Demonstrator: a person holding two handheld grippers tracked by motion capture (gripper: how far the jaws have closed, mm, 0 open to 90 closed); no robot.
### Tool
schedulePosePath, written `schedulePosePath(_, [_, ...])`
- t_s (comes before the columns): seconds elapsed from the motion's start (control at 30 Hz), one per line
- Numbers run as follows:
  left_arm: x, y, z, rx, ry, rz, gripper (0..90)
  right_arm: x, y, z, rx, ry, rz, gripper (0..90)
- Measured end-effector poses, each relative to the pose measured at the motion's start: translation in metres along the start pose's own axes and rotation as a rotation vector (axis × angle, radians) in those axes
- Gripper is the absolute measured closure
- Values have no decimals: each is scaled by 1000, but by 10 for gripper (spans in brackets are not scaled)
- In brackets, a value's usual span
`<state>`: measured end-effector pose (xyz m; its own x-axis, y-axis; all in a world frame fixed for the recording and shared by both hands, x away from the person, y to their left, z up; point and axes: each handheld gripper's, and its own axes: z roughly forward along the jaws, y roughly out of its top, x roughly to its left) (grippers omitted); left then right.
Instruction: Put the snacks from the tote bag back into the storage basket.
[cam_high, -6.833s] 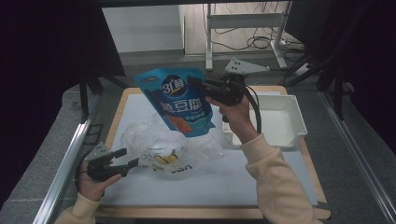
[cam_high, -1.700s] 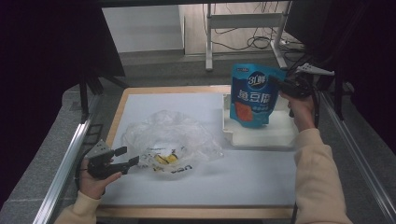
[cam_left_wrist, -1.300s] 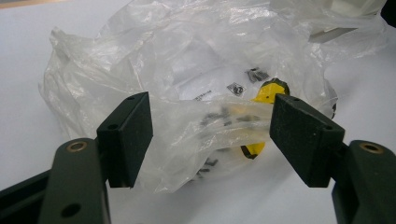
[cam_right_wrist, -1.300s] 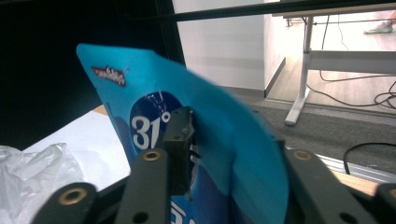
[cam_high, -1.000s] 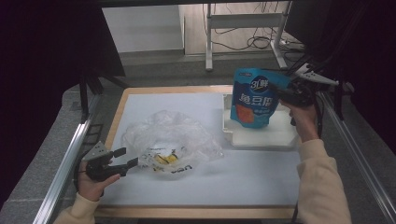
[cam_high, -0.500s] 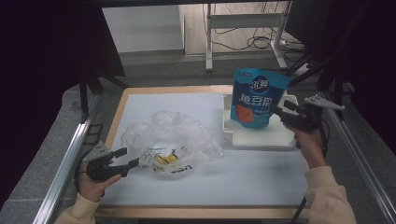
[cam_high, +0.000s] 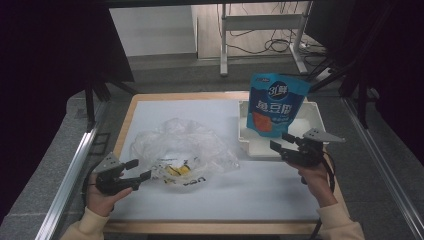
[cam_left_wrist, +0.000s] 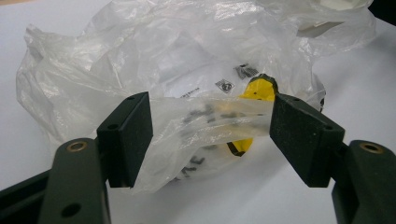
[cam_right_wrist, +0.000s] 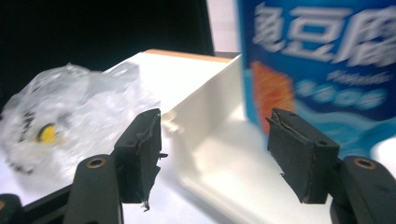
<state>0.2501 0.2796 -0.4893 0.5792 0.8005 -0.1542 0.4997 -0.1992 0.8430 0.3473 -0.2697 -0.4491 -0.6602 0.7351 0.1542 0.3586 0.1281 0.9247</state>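
In the right gripper view the blue pouch (cam_right_wrist: 322, 70) is blurred and cut off by the top and right edges, its small print unreadable, while at centre of the left gripper view the crumpled plastic bag (cam_left_wrist: 187, 70) half hides a yellow item (cam_left_wrist: 258, 91) of unclear kind.

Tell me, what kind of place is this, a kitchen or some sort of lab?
Probably a lab or recording booth, not a kitchen. A framed white work table sits between dark curtains, loose cables trail on the floor by a desk leg, and a person holds camera-fitted grippers beside a white tray.
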Motion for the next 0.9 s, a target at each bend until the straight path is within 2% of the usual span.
schedulePosePath(0.13, [0, 0, 0, -1, -1, 0, 301, 14, -16, 12, 42, 58, -2, 349])
schedulePosePath(0.2, [-1, 0, 0, -2, -1, 1, 301, 21, -25, 20, 83, 82, -10, 346])
schedulePosePath(0.27, [-1, -1, 0, -2, -1, 2, 301, 25, -31, 25, 107, 88, -28, 347])
schedulePosePath(0.33, [0, -1, 0, -1, 0, 2, 301, 28, -35, 28, 121, 97, -27, 346])
schedulePosePath(0.7, [0, -2, 0, 3, 3, 4, 301, 25, -40, 29, 118, 91, -17, 344])
schedulePosePath(0.9, [0, -3, 0, 4, 5, 2, 300, 27, -41, 30, 119, 91, -28, 329])
